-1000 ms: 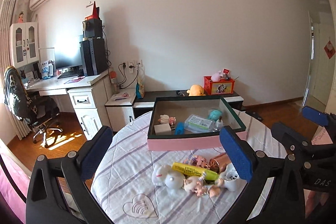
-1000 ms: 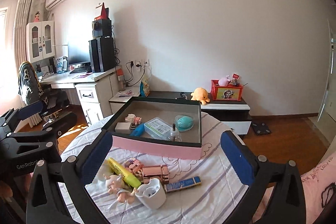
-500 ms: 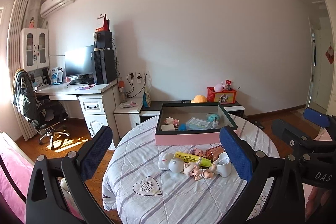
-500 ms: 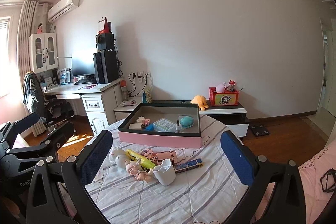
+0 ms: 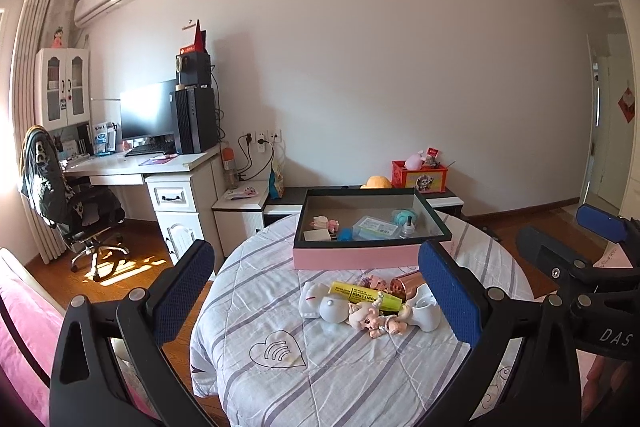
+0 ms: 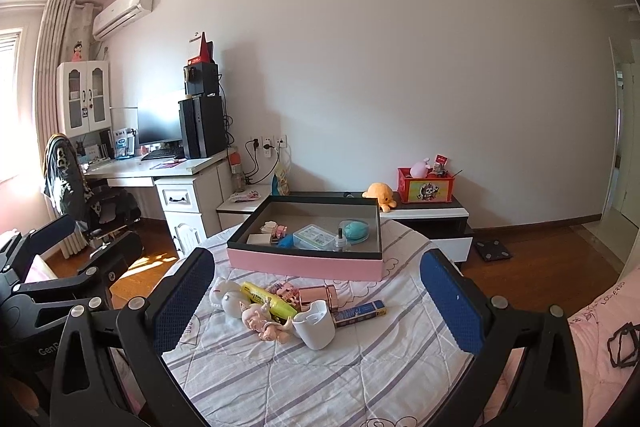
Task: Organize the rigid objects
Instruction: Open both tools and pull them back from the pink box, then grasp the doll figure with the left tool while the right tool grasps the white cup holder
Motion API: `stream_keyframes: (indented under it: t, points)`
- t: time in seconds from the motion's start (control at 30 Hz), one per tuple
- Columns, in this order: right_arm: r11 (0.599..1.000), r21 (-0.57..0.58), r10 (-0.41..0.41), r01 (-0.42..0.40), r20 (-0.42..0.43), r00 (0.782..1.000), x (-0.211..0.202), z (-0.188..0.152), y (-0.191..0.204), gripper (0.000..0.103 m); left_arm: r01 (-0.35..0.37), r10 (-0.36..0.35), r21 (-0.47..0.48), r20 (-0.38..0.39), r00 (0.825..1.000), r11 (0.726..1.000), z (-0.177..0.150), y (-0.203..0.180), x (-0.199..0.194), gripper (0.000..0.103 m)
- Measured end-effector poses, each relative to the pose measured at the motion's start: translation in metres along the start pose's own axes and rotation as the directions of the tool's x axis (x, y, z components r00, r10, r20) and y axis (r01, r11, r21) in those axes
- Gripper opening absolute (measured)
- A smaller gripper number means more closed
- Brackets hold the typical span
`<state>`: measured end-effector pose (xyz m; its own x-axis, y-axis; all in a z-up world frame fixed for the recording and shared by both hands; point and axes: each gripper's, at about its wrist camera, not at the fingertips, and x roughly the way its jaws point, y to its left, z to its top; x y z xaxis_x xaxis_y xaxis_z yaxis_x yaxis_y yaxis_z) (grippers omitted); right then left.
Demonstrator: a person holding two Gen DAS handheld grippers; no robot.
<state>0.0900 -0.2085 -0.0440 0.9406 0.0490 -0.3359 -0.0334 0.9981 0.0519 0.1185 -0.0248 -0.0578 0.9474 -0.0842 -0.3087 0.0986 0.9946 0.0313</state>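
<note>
A pink-sided box with a dark rim (image 5: 362,257) (image 6: 304,263) stands at the far side of a round table and holds several small items. In front of it lies a pile: a yellow highlighter (image 5: 366,295) (image 6: 266,301), a white cup (image 6: 315,323) (image 5: 425,314), a small doll (image 5: 370,319) (image 6: 266,321), a white figure (image 5: 320,303), a copper-pink case (image 6: 316,295) and a blue stick (image 6: 360,311). My left gripper (image 5: 316,291) and right gripper (image 6: 316,293) are both open and empty, held above the near side of the table, back from the pile.
The table wears a striped white cloth (image 5: 320,379). A desk with computer (image 5: 160,163) and office chair (image 5: 72,211) stand at left. A low cabinet (image 6: 424,215) with a red box and a yellow plush stands behind the table. Pink bedding (image 6: 600,327) lies right.
Both grippers have pulled back and up from the table, so the box and the pile look smaller and farther away. Both stay open and empty.
</note>
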Motion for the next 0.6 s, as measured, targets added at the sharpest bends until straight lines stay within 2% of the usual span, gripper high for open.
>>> stream_keyframes:
  t: [0.13, 0.27, 0.43, 0.6]
  points:
    - [1.000, 0.003, -0.007, 0.007, -0.060, 0.998, 0.021, -0.013, -0.004, 0.103, 0.042, -0.042, -0.011, -0.085, 0.995, 0.999, -0.016, 0.001, 0.028, 0.103]
    - [1.000, 0.006, -0.015, 0.016, -0.142, 0.990, 0.052, -0.033, -0.013, 0.103, 0.070, -0.071, -0.013, -0.197, 0.978, 0.997, -0.042, -0.001, 0.064, 0.103]
    - [0.999, 0.012, -0.026, 0.030, -0.284, 0.958, 0.102, -0.066, -0.024, 0.103, 0.057, -0.063, -0.026, -0.318, 0.946, 0.998, -0.068, 0.003, 0.102, 0.103]
    - [0.999, 0.038, 0.018, -0.004, -0.372, 0.928, 0.143, -0.088, -0.029, 0.103, 0.042, -0.059, -0.053, -0.376, 0.925, 0.998, -0.082, 0.011, 0.128, 0.103]
